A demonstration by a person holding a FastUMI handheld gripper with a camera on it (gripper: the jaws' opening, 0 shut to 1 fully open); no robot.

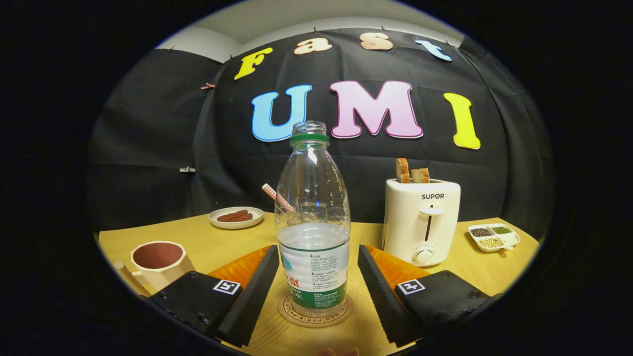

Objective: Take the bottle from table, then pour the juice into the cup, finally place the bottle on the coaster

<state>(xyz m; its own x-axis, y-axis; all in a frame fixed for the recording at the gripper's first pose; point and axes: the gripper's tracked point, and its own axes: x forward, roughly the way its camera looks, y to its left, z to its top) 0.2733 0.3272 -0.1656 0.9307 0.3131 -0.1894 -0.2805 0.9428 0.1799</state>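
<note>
Bottle (313, 222) stands upright on the coaster (315, 310), uncapped, between the spread fingers of the tongs (314, 284), neither finger touching it. A cup (159, 263) sits left of the tongs on the counter (222, 242). Beyond are a toaster (421, 220), a plate (236, 217) and a divided dish (493, 237).

Uncapped bottle (313, 232) upright on coaster (315, 312); cup (159, 263) apparently empty.
</note>
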